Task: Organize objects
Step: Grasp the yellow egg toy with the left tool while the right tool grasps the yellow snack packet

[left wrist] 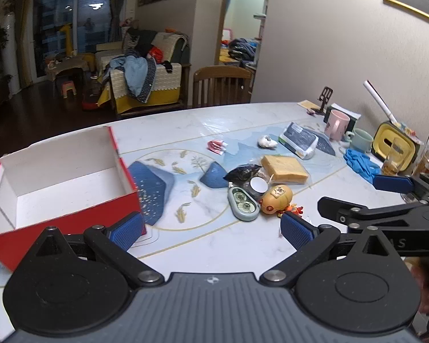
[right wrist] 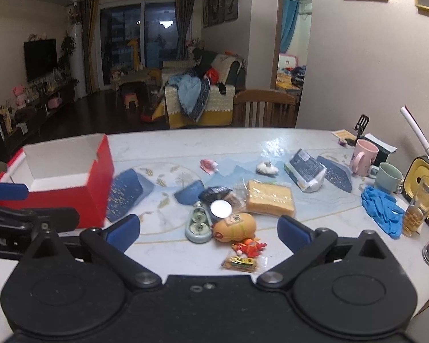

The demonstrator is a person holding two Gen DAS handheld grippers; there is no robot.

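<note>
Blue-padded left gripper [left wrist: 211,228] and right gripper [right wrist: 208,233], both agape above table [left wrist: 243,245].

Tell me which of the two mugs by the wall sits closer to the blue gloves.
The pale green ceramic mug. It stands right behind the crumpled blue gloves, while the pink ceramic mug stands farther back along the wall.

Bare table [right wrist: 186,143] stretches between the red box [right wrist: 71,197] at left and the central clutter, and along the far edge. The yellow toy [right wrist: 234,227] and bread [right wrist: 268,197] crowd the near middle; mugs [right wrist: 387,177] and a glass [right wrist: 417,208] block the right.
</note>
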